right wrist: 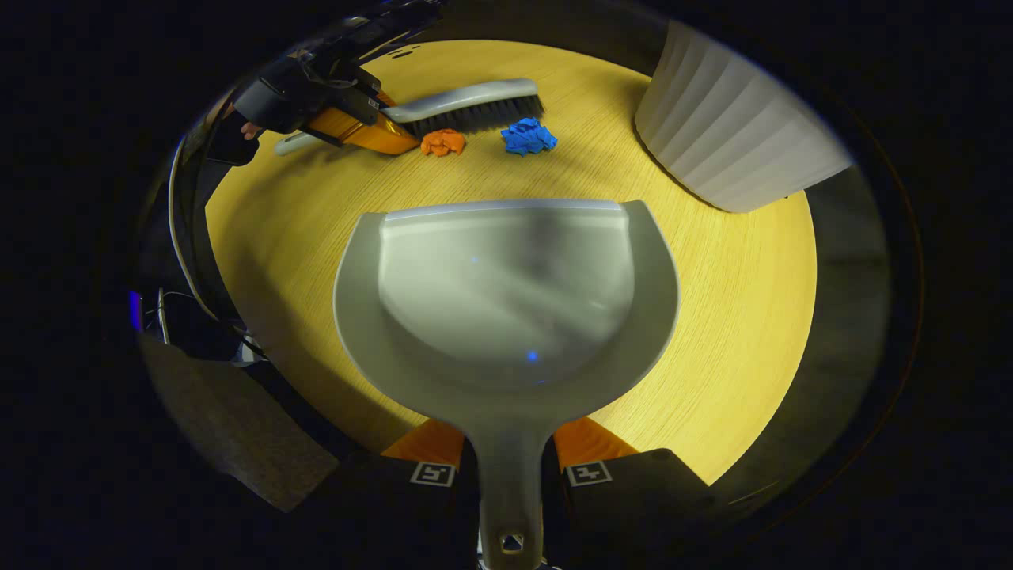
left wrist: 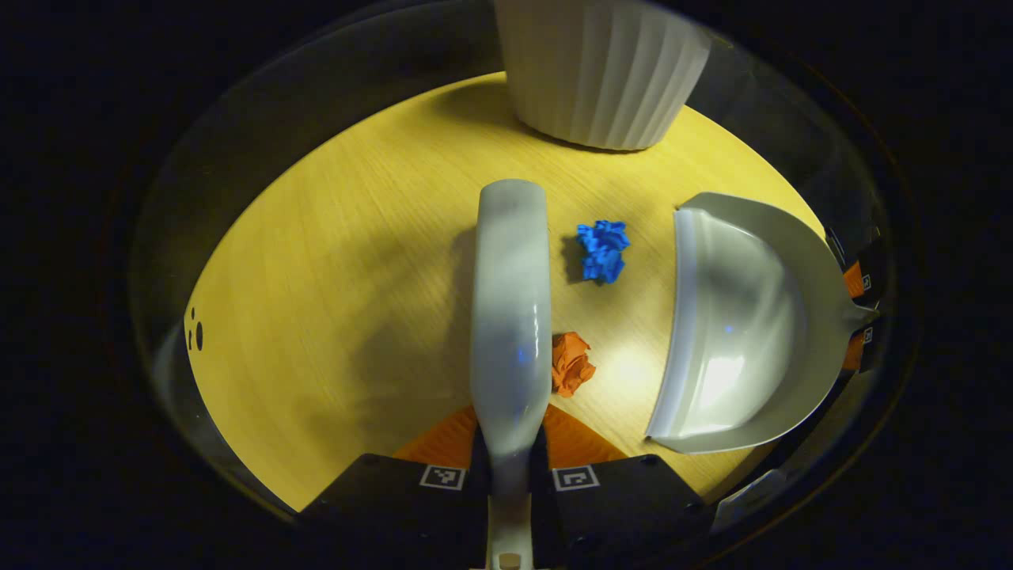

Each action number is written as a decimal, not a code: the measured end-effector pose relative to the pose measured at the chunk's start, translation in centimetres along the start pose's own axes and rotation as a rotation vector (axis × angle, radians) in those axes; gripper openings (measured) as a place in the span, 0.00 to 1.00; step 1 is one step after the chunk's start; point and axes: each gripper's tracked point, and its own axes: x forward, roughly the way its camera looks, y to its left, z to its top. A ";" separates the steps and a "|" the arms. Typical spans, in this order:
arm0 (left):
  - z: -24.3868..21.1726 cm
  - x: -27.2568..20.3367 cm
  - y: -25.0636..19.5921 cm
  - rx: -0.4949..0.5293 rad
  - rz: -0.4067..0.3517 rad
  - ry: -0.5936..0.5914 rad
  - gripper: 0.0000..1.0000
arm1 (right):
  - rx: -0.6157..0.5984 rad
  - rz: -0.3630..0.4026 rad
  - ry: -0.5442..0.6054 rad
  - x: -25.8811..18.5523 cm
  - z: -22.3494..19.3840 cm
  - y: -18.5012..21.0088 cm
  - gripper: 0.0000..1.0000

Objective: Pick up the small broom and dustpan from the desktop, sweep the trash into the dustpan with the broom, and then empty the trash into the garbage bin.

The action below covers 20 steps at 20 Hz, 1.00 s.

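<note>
Left gripper view: the broom (left wrist: 510, 317) lies along the yellow table (left wrist: 340, 317), its handle clenched between the fingers of the left hand-held gripper (left wrist: 510, 467). An orange paper wad (left wrist: 570, 362) touches its right side; a blue wad (left wrist: 603, 249) lies just beyond. Across them the dustpan (left wrist: 736, 332) faces the broom, its handle grasped by the right hand-held gripper (right wrist: 510, 473). The ribbed white garbage bin (left wrist: 601, 71) stands near the far table edge.
</note>
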 end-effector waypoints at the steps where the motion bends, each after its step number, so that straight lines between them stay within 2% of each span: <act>1: 0.1 -0.1 -1.1 0.011 -0.034 0.005 0.26 | -0.013 0.002 -0.010 0.4 0.2 -0.3 0.36; 2: 0.1 -0.3 -2.3 0.027 -0.069 0.011 0.25 | -0.025 0.004 -0.019 0.4 0.2 -0.5 0.40; 4: 0.3 -0.6 -4.5 0.060 -0.136 0.017 0.25 | -0.033 0.010 -0.029 0.6 0.1 -0.5 0.36; 7: 0.4 -2.0 -7.6 0.083 -0.247 0.031 0.26 | -0.042 0.016 -0.050 0.8 0.2 -0.5 0.36; 8: 0.3 -2.5 -8.4 0.084 -0.272 0.034 0.26 | -0.048 0.015 -0.058 0.9 0.2 -0.6 0.40; 9: 0.2 -2.9 -8.2 0.091 -0.277 0.044 0.25 | -0.050 0.015 -0.070 0.9 0.3 -0.7 0.36; 11: -0.3 -3.4 -8.2 0.090 -0.263 0.047 0.26 | -0.043 0.017 -0.092 1.3 0.3 -0.6 0.36; 15: 0.5 -5.4 -6.7 0.014 -0.213 -0.035 0.26 | -0.001 0.013 -0.120 1.5 0.5 -0.3 0.36; 17: 0.8 -6.5 -4.4 -0.037 -0.148 -0.079 0.26 | 0.022 0.006 -0.125 1.1 0.3 -0.1 0.32; 18: 0.2 -6.9 -3.4 -0.063 -0.109 -0.096 0.26 | 0.036 0.002 -0.132 0.7 0.2 0.0 0.36; 20: -0.7 -7.8 -1.3 -0.118 -0.043 -0.119 0.25 | 0.079 -0.009 -0.150 -1.0 -0.1 0.4 0.36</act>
